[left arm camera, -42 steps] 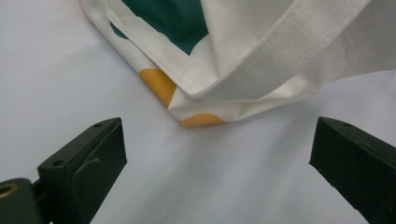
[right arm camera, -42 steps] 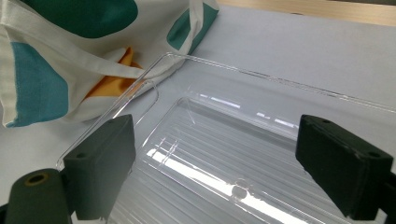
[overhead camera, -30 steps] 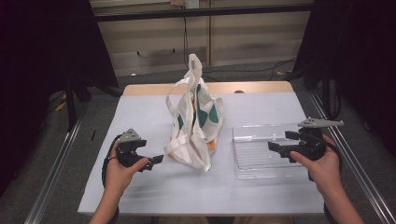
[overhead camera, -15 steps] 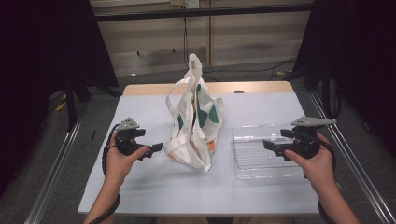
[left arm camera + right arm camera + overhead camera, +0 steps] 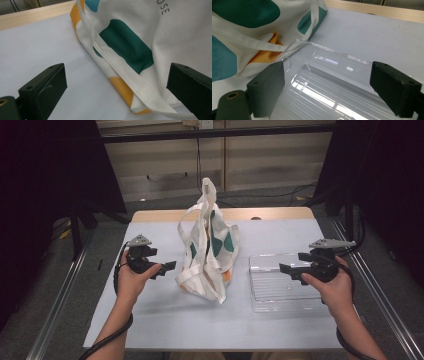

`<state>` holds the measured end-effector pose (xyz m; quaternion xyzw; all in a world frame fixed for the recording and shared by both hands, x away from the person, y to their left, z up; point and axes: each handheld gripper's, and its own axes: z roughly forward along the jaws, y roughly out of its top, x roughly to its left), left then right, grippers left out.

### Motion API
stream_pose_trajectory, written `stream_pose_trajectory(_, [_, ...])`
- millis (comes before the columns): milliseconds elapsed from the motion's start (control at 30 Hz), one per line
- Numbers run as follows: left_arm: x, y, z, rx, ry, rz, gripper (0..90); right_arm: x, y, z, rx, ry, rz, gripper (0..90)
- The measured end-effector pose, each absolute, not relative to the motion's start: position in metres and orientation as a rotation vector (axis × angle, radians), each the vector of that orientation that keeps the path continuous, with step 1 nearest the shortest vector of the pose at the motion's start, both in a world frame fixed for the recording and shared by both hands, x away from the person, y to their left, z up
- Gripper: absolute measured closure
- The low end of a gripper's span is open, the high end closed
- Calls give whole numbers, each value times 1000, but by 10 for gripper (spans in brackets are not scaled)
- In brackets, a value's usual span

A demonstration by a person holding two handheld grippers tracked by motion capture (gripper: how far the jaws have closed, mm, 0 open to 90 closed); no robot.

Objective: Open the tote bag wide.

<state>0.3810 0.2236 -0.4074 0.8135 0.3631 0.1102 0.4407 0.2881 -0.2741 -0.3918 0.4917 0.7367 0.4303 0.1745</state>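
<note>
1. A white cloth bag (image 5: 207, 251) printed with green, blue and orange patches is stood near the middle of the table (image 5: 165, 320), with its handles raised above it.
2. A clear plastic tray (image 5: 280, 285) is laid flat on the table to the right of the bag, just beside it; whether they touch cannot be told from the high view.
3. The left gripper (image 5: 167, 266) is held in the person's left hand (image 5: 131, 277), just left of the bag's lower part and pointed towards it.
4. In the left gripper view, its jaws are seen spread wide with nothing held between them; the bag's bottom corner and a white strap (image 5: 130, 77) are seen lying ahead of the gap.
5. The right gripper (image 5: 290, 270) is held in the right hand (image 5: 332, 285) at the right edge of the tray, above its rim, pointed left.
6. In the right gripper view, its jaws are likewise spread wide and nothing is gripped; the tray's near corner and ribbed floor are framed between them, with the bag's side beyond at the upper left.
7. A wooden strip (image 5: 270, 213) is seen along the table's far edge.
</note>
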Motion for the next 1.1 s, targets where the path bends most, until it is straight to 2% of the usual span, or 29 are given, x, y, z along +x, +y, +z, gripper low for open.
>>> stream_pose_trajectory(400, [400,216,-393,2010,930,312,22,304,-265,-390,1410,2095,1214,126])
stream_pose_trajectory(1100, [425,209,-388,1989,948,295,26,333,-248,-382,1367,2118,1197,128])
